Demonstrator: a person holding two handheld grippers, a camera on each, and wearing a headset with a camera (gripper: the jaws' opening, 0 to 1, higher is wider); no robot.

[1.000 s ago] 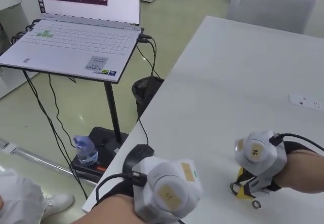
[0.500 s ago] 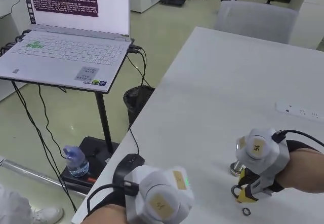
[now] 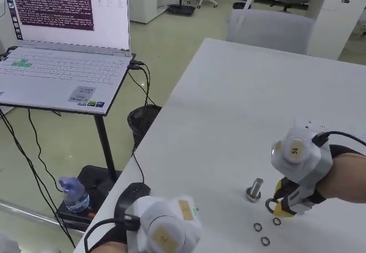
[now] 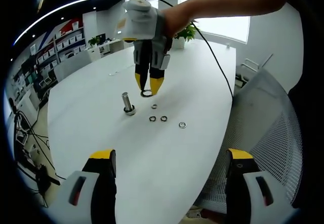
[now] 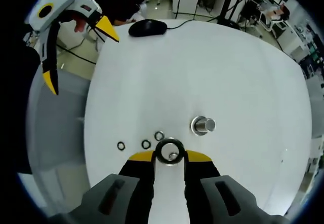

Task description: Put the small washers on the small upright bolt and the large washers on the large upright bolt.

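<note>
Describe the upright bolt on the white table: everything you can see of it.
The upright bolt looks like silvery grey metal. Its short shaft stands straight up from a wider round base resting on the white table. Whether that base is the bolt's own head or a washer cannot be told. Nothing else touches it. The right gripper, shut on a large washer, hangs close beside it but apart, and small washers lie loose on the table nearby.

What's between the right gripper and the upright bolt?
Bare white tabletop, in the right gripper view, between the yellow-tipped right gripper holding a large metal washer and the silver upright bolt.
</note>
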